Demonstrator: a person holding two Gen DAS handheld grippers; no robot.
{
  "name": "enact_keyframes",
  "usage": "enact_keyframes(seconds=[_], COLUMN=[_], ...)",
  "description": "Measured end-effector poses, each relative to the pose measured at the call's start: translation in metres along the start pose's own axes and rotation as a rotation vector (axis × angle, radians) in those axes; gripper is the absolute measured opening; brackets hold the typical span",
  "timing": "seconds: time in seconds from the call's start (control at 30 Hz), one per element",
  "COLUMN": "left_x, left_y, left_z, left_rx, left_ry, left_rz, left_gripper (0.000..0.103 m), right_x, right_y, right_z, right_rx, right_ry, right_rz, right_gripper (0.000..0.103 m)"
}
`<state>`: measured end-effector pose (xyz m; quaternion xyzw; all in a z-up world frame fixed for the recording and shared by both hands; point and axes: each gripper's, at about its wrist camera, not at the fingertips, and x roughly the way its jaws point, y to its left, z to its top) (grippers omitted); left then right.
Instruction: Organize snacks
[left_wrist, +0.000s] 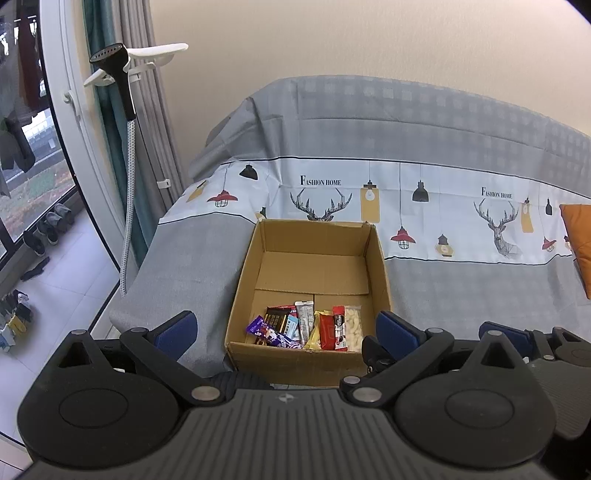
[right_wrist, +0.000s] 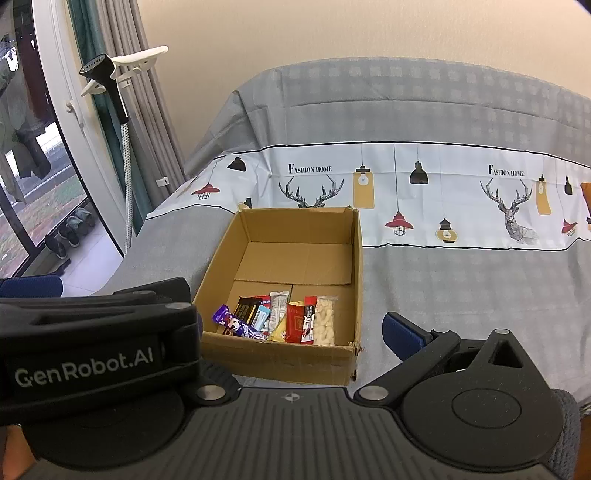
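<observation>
An open cardboard box (left_wrist: 310, 236) stands on a sofa covered with a grey and white sheet; it also shows in the right wrist view (right_wrist: 295, 225). Several snack packets (left_wrist: 306, 326) lie in a row along its near wall, among them a purple wrapper (left_wrist: 266, 332), a red bar (left_wrist: 327, 330) and a clear bag of white pieces (left_wrist: 352, 326); they show in the right wrist view too (right_wrist: 280, 319). My left gripper (left_wrist: 286, 332) is open and empty, held in front of the box. My right gripper (right_wrist: 295, 325) is open and empty; its left finger is hidden behind the left gripper's body (right_wrist: 92, 347).
A garment steamer head (left_wrist: 114, 74) hangs on a white stand by the curtains at the left. A glass door (left_wrist: 33, 177) and shoes on the floor lie beyond. An orange cushion (left_wrist: 580, 236) sits at the sofa's right.
</observation>
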<state>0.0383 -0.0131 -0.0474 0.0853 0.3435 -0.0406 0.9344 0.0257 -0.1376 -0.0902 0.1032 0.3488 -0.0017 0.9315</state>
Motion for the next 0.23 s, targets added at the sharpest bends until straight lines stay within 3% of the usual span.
enact_keyframes(seconds=[0.23], left_x=[-0.0025], left_y=[0.0004], left_z=[-0.0004], left_rx=[0.009], left_ry=[-0.003], left_rz=[0.005], left_gripper=[0.103], right_x=[-0.0009], right_y=[0.0019], right_z=[-0.0001], right_rx=[0.001], right_ry=[-0.001], right_rz=[0.004], right_gripper=[0.102])
